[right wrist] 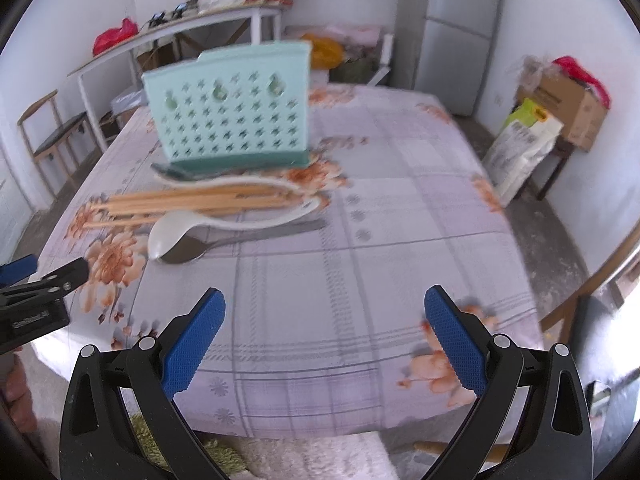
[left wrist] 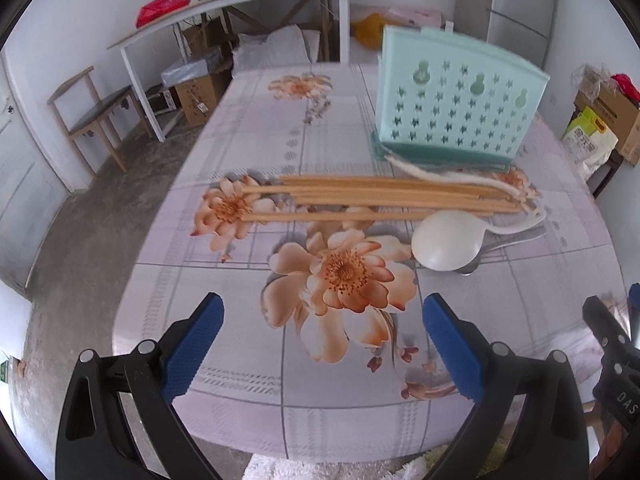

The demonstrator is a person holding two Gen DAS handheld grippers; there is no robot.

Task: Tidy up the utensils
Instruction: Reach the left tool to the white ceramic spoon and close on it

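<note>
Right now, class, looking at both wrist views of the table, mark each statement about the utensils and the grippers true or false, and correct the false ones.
1. The left gripper is shut on a chopstick. False: it is open and holds nothing.
2. The mint holder stands upright on the tablecloth. True.
3. The chopsticks stand inside the holder. False: they lie flat on the cloth in front of it.
4. The white spoon rests partly over a metal spoon. True.
5. The right gripper is open. True.
</note>
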